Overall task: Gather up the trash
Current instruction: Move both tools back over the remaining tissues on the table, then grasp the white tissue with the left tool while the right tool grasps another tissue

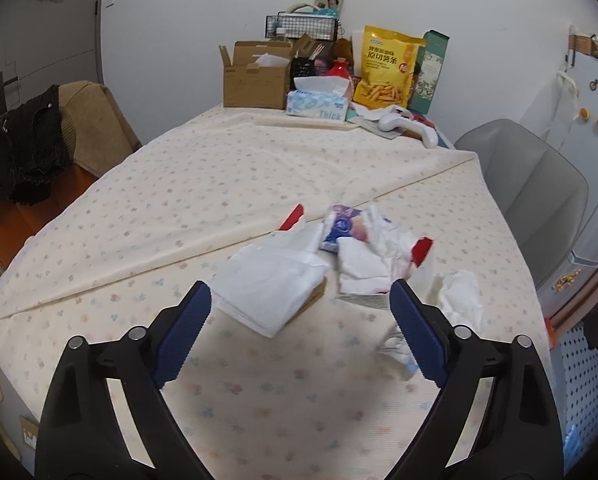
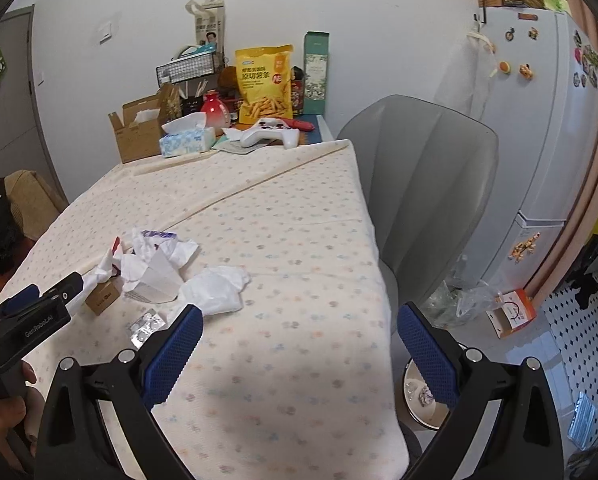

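Trash [image 1: 323, 252]: heap of tissues and wrappers, mid-table [image 1: 179, 184].
Handling: judged light, soft, crushable; pinch a raised fold.
Left gripper [image 1: 301, 300]: jaws spread, empty, just short of the heap.
Right gripper [image 2: 299, 328]: jaws spread, empty.
Bin [image 2: 419, 400]: on the floor beside the table.

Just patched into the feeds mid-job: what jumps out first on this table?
A heap of crumpled white tissues and wrappers sits mid-table on the floral cloth, right ahead of the open left tongs. One loose crumpled tissue lies apart from it, toward the grey chair. At the far wall end stands clutter: a bright yellow snack bag, a blue tissue box and an open cardboard box.
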### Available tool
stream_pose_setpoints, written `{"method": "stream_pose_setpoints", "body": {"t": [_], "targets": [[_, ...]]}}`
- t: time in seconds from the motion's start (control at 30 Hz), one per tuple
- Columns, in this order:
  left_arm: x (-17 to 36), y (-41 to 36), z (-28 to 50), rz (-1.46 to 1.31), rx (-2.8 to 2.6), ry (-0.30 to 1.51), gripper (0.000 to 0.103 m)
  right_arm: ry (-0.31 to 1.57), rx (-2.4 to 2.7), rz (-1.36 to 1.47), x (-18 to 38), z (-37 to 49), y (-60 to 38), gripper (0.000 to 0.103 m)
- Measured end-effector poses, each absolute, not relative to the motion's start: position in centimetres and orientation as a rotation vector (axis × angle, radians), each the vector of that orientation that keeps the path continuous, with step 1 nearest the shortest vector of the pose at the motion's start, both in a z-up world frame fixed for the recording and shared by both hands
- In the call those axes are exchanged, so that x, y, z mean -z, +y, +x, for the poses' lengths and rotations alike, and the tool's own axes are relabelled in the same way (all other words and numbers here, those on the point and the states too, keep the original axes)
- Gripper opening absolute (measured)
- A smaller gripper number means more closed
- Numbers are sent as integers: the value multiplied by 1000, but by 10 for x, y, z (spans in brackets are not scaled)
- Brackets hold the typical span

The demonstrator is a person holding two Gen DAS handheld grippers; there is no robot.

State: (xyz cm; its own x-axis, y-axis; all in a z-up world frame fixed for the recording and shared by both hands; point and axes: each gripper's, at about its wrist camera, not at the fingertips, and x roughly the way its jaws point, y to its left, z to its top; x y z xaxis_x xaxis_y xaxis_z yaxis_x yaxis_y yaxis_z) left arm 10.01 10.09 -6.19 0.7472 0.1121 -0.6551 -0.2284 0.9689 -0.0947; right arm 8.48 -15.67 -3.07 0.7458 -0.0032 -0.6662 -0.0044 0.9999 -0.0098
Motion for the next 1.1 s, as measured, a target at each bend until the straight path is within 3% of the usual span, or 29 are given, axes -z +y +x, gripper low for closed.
{"method": "stream_pose_setpoints", "body": {"t": [0.4,0.5,0.63,0.67,0.8,1.1], "targets": [[96,121,123,-165,-207,796,70,776,-52,-41,50,107,-120,95],[103,124,128,-173,-203,819,59,786,-66,-44,54,112,-114,95],[111,127,131,-201,-194,841,14,805,-78,-53,63,119,-104,95],[111,129,131,-211,-193,837,11,810,-81,-57,66,121,-102,95],[110,135,127,-232,-207,812,5,835,-96,-65,76,129,-92,92],[93,145,122,-271,-239,735,5,879,-133,-66,92,142,-79,79]]}}
